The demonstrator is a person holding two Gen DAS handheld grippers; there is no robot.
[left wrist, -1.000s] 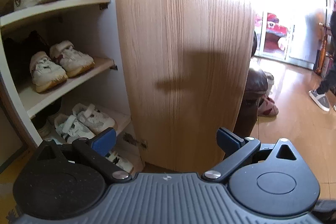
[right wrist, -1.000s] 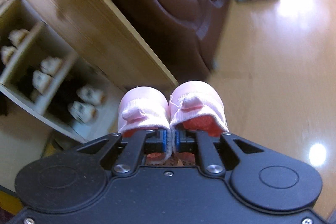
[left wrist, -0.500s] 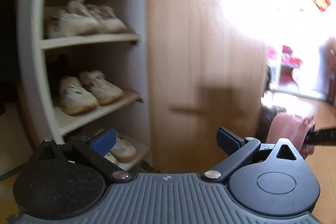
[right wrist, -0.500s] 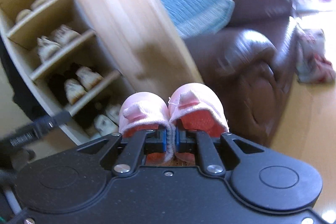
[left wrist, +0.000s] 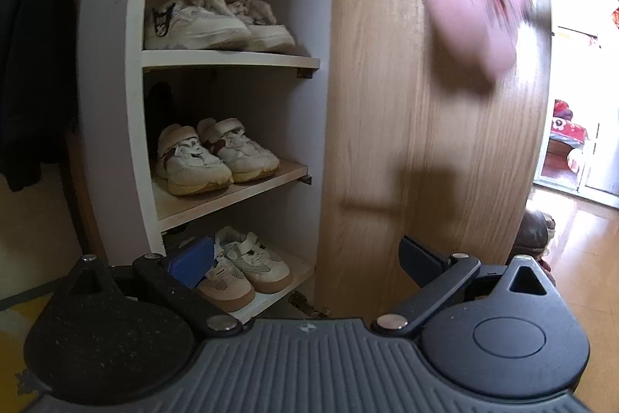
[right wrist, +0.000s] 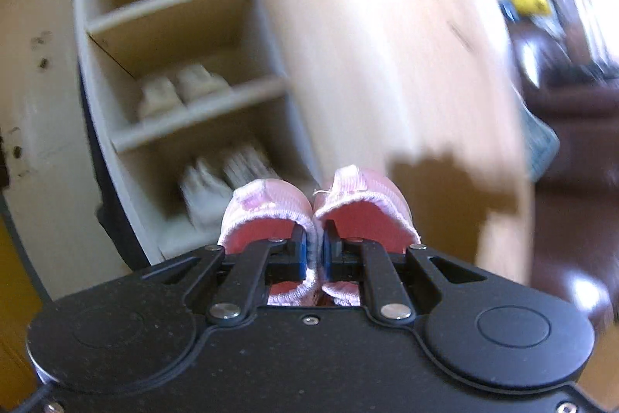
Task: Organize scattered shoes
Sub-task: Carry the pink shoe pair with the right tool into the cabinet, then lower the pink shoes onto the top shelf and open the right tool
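My right gripper point(right wrist: 316, 250) is shut on a pair of small pink shoes point(right wrist: 267, 206), pinching their inner heel edges together, toes pointing at the open shoe cabinet point(right wrist: 96, 26). The same pink shoes point(left wrist: 470, 6) appear as a blur high up in the left wrist view, in front of the wooden cabinet door point(left wrist: 425, 122). My left gripper point(left wrist: 305, 260) is open and holds nothing, low in front of the cabinet. White sneakers point(left wrist: 216, 22) sit on an upper shelf, a beige pair point(left wrist: 212, 151) on the middle one, a tan-soled pair point(left wrist: 241, 268) at the bottom.
A dark coat point(left wrist: 27, 45) hangs left of the cabinet. The open door point(right wrist: 387, 45) stands right of the shelves. A brown sofa point(right wrist: 572, 111) and glossy wooden floor point(left wrist: 580, 258) lie to the right. An upper shelf point(right wrist: 174, 26) shows nothing on it.
The right gripper has risen steeply with the pink shoes, from near the floor by the sofa to face the upper shelves. The left gripper shifted slightly, bringing the shelves more into view.
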